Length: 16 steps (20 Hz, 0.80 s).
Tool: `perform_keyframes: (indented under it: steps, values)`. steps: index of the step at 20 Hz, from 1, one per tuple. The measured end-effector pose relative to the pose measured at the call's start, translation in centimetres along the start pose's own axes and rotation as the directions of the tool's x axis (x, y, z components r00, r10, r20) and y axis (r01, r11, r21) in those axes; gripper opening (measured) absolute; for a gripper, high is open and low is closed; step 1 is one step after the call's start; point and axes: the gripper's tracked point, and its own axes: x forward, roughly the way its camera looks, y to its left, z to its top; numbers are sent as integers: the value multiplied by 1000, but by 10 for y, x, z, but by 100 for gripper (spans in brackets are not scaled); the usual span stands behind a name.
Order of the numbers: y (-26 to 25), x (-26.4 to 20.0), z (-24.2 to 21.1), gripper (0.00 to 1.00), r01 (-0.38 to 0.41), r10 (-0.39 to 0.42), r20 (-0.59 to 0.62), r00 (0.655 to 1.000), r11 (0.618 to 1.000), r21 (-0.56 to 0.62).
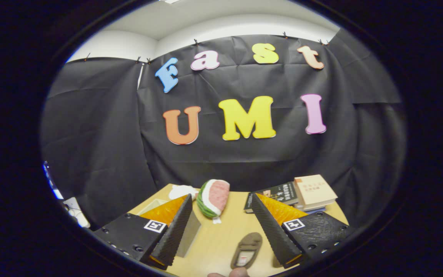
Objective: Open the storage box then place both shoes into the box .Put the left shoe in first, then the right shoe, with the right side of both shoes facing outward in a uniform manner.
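I've got the gripper (227, 227) spread wide over the table (221, 238), holding nothing; one brown shoe (246, 250) lies between the fingers, nearer the right one; the pale storage box (190, 231) sits behind the left finger; watermelon toy (214, 198) and books (302, 192) farther off.

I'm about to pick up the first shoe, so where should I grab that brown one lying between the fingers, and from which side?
Take the brown shoe across its side walls at the open collar, coming down from above. It lies flat on the table, sole down, opening up, long axis running away from the tool, so its narrow width probably suits the open fingers, which hold nothing.
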Motion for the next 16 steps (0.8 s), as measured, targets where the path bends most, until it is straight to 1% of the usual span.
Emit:
perform_keyframes:
  steps: [3, 6, 9, 12, 16]
  values:
    - [-37, -5, -29, 94, 61, -61, -49, 997, 998, 12]
    - [-67, 5, -78, 95, 106, -105, -138, 985, 994, 0]
    - [-73, 20, -127, 95, 102, -102, -243, 965, 995, -12]
    - [-74, 31, -164, 94, 92, -81, -322, 943, 996, 20]
    - [-82, 42, -202, 95, 127, -108, -399, 911, 992, 21]
